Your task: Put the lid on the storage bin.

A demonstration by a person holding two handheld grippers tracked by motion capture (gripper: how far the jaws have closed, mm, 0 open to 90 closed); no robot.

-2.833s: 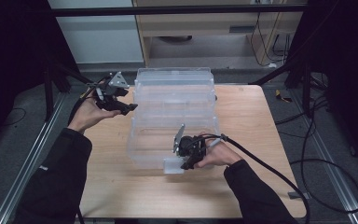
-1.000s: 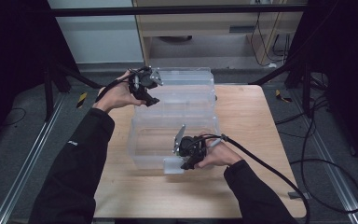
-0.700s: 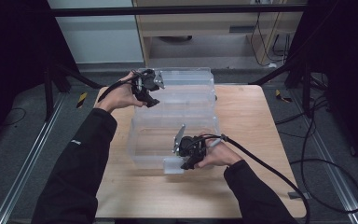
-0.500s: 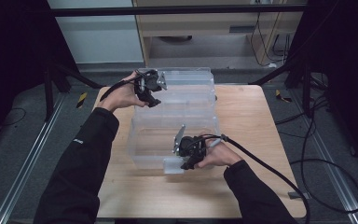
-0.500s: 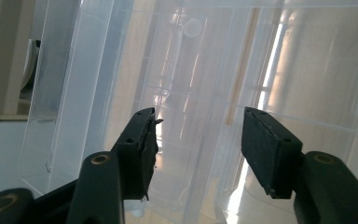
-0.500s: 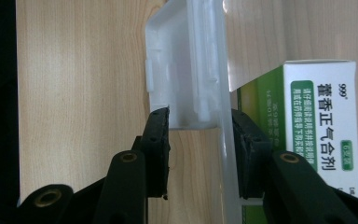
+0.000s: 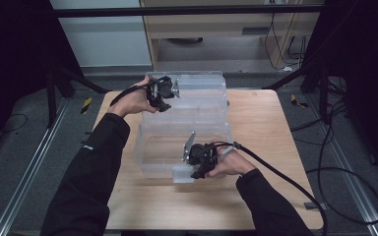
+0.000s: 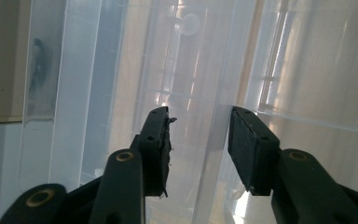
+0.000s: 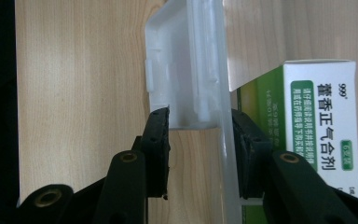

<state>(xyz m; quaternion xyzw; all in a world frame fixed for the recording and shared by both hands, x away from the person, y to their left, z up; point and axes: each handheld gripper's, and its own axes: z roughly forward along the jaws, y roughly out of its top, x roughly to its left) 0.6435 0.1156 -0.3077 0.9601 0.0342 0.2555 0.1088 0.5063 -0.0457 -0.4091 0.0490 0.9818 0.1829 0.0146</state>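
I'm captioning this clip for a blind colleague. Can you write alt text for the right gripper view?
The right hand-held gripper has its two black jaws on either side of the wall and white latch of a clear plastic box, seen from above a light wooden table. Inside the box, at right, lies a white and green medicine carton printed with Chinese characters.

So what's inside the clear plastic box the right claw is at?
Through the wall of the clear box, the right gripper view shows a green-and-white medicine carton with printed characters. The right claw covers its lower part; glare keeps the rest of the interior unreadable.
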